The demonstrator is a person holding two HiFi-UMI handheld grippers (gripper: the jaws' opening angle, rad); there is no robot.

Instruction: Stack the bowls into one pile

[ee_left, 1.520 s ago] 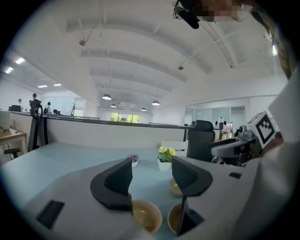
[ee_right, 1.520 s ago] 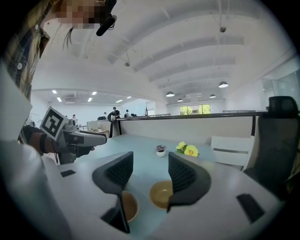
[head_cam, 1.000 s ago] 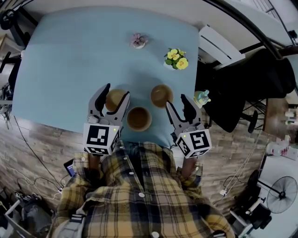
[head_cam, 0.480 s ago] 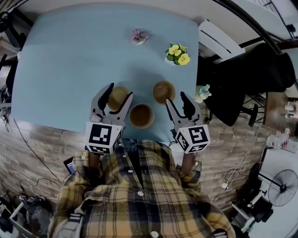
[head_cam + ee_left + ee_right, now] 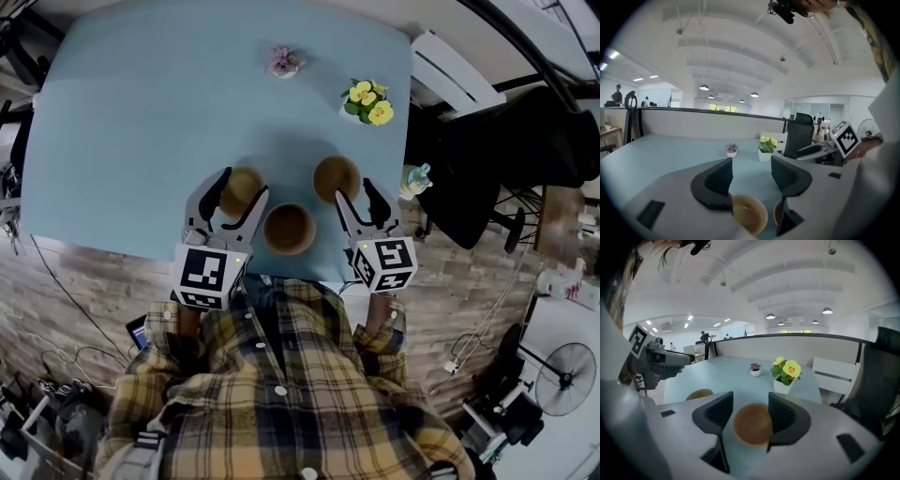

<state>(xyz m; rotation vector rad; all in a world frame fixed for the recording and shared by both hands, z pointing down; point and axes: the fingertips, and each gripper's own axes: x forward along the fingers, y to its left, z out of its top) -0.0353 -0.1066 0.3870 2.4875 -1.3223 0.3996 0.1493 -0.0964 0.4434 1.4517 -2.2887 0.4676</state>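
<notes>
Standing on plank floor (image 5: 75, 281): blue table (image 5: 131, 131).

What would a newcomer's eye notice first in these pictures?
Three brown bowls form a triangle near the blue table's front edge: left bowl, middle bowl, right bowl. The open left tongs and right tongs aim at the outer two. Yellow flowers stand far right.
</notes>
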